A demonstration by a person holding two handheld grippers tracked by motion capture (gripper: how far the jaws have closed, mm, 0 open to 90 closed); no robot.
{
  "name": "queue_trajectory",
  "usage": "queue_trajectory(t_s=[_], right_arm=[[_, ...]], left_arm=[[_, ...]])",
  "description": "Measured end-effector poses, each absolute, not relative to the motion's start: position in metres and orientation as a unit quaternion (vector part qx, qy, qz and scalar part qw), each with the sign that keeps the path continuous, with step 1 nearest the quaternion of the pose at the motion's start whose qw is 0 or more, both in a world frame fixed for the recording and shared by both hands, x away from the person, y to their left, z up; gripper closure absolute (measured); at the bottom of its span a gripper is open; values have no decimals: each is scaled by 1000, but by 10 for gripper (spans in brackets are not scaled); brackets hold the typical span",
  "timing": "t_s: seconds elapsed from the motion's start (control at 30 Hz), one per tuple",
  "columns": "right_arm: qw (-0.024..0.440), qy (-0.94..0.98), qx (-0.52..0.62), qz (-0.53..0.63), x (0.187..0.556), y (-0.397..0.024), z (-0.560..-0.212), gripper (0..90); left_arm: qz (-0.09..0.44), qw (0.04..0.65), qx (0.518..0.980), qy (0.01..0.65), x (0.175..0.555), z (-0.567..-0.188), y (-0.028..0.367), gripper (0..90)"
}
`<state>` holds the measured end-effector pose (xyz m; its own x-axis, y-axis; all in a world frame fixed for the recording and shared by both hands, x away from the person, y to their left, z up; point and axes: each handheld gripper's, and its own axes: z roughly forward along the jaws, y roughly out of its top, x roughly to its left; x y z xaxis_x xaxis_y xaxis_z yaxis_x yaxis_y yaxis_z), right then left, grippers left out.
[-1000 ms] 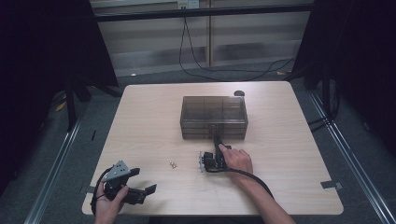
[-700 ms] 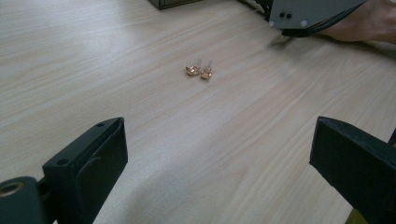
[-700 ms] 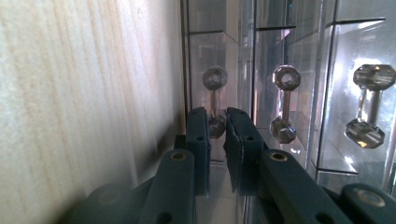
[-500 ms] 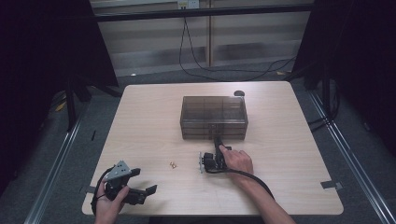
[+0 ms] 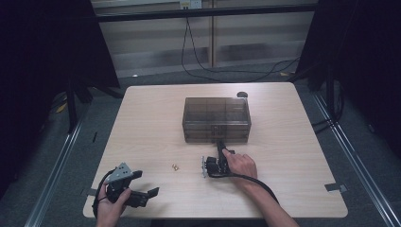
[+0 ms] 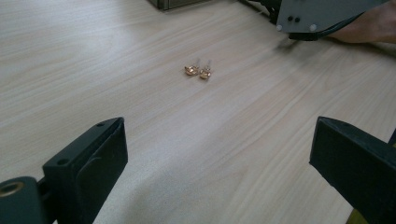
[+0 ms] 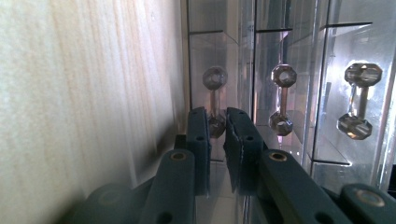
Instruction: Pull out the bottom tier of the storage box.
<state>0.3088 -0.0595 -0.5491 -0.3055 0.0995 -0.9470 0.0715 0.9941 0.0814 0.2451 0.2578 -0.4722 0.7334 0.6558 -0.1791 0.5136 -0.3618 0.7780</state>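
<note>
A pale wooden bench (image 5: 151, 127) carries a smoky transparent drawer box (image 5: 216, 119) set a little beyond its middle, long axis running across the bench, its front facing the person. The right gripper (image 5: 220, 145) lies on its side at the box's front, pointing away from the person; in the right gripper view its jaws are nearly closed around the lowest drawer knob (image 7: 215, 125), though whether they actually pinch it is hard to tell. Two more faceted knobs (image 7: 282, 100) sit alongside. The left gripper (image 5: 150, 193) rests at the near left corner, jaws spread wide and empty, aimed toward a pair of tiny gold earrings (image 6: 197, 70) lying just left of the right gripper; their shape is too small to make out.
</note>
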Motion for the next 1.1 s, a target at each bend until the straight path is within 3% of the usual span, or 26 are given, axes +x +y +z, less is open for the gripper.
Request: queue_trajectory(t_s=[1.1], right_arm=[[585,809,55,23,292,-59,-549,798]], left_arm=[[79,435,822,358,247,-474,257,42]])
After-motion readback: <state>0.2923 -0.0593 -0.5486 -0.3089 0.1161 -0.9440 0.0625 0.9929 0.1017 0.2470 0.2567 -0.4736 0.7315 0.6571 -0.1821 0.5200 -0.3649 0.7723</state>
